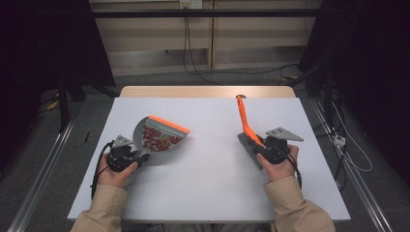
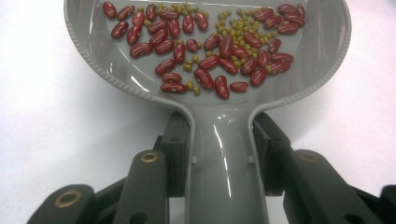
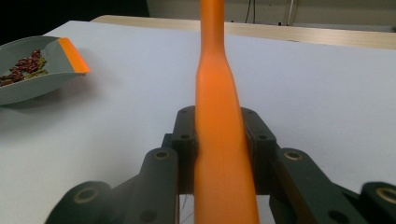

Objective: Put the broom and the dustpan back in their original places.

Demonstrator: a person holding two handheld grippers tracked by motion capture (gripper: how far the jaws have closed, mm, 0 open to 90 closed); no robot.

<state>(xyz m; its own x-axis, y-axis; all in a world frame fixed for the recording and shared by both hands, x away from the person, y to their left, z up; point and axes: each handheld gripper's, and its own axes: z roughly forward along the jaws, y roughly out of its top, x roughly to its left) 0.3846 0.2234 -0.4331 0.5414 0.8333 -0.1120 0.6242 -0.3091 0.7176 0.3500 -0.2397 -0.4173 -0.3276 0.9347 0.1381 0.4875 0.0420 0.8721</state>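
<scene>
Your left tool sat at about 8 o'clock on the desk, jaws clamped on the grey handle of the dustpan. In the left gripper view the handle ran straight down between both jaws, pinched tight. The dustpan had an orange front lip pointing toward 1 o'clock and looked raised off the surface at that end. Inside lay red kidney beans mixed with small green beans, spread loosely over the pan floor.

Your right tool was at about 4 o'clock, well apart from the left one, jaws closed on the orange brush handle. In the right gripper view the handle rose between the jaws and out the top edge. The handle tip pointed toward 12 o'clock; the dark bristle head sat low beside the tool, near the desk.

The desk top was a plain white sheet, with a strip of bare wood showing along its far edge. Beyond it was grey floor with black cables running down from a wall socket, pale wall panels, dark curtains on both sides, and metal rails along the floor left and right. Your beige sleeves came in from 6 o'clock.
</scene>
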